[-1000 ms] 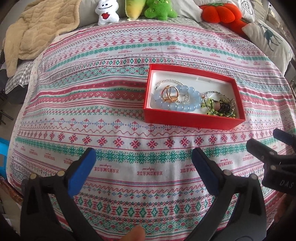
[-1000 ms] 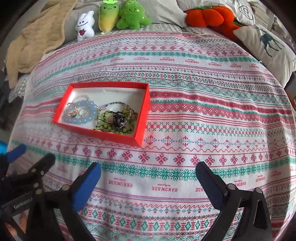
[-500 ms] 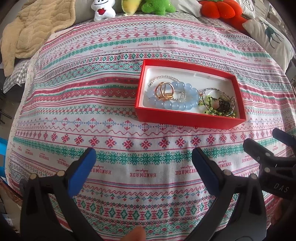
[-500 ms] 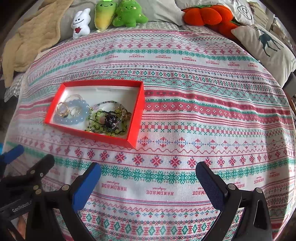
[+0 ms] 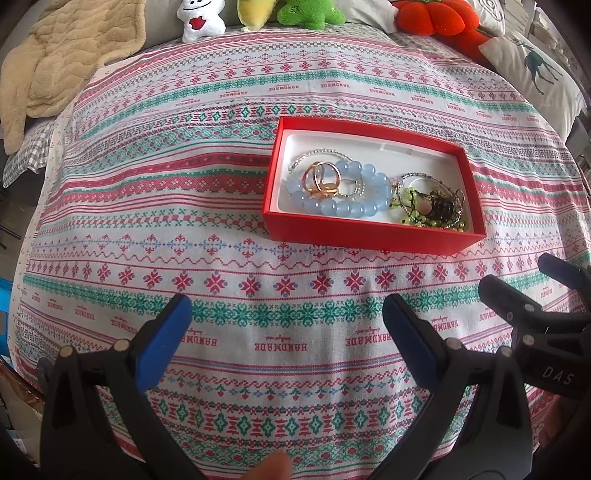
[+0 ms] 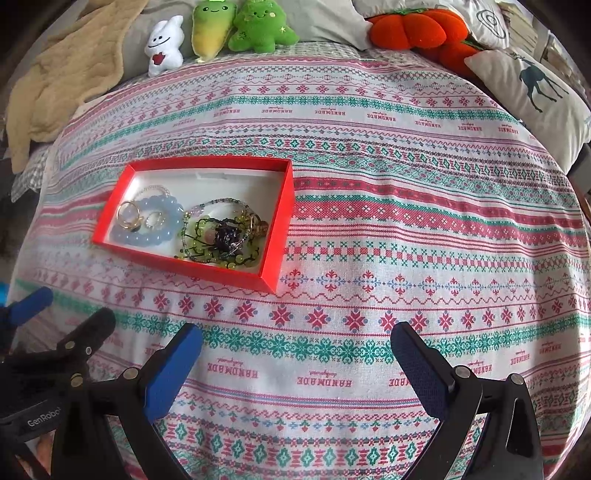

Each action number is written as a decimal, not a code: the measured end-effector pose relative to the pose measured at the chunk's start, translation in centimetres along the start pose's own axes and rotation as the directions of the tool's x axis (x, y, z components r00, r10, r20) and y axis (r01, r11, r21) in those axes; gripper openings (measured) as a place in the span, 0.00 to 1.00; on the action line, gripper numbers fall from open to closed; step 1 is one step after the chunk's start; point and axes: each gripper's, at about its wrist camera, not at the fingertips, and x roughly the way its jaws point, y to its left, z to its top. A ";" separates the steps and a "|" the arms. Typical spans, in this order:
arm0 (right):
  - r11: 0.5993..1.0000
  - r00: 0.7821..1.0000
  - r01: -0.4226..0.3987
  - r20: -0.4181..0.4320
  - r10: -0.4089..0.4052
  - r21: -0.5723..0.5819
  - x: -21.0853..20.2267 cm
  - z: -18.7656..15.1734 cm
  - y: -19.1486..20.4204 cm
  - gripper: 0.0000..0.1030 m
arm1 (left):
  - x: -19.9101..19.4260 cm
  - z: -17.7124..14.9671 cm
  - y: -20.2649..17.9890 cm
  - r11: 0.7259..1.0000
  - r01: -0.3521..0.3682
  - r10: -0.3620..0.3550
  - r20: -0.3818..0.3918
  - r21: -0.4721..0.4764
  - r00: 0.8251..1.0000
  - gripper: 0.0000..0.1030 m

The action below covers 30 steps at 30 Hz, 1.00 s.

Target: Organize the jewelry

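A red box with a white lining lies on the patterned bedspread. In it are a pale blue bead bracelet, gold rings and a tangle of green and dark beaded jewelry. My left gripper is open and empty, a little short of the box's near wall. My right gripper is open and empty, near and to the right of the box. Each gripper shows at the edge of the other's view.
Plush toys, an orange pumpkin cushion and a deer pillow line the far side of the bed. A beige blanket lies at the far left. The bed's edge falls off at the left.
Both grippers have moved forward toward the red box, which now sits lower and nearer in both views. Both stay open.
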 end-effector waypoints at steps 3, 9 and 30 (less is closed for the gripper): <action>1.000 1.000 -0.002 0.000 0.002 -0.003 -0.1 0.0 0.1 1.00 | 0.0 0.0 0.0 1.000 0.000 0.000 0.000 0.000 1.000 0.99; 1.000 1.000 -0.002 0.000 0.002 -0.003 -0.1 -0.1 0.1 1.00 | 0.0 -0.1 -0.1 1.000 -0.001 0.001 -0.002 0.004 1.000 0.99; 1.000 1.000 -0.002 -0.002 0.002 -0.006 -0.1 -0.2 0.1 1.00 | 0.1 -0.1 -0.1 1.000 -0.002 0.002 -0.003 0.005 1.000 0.99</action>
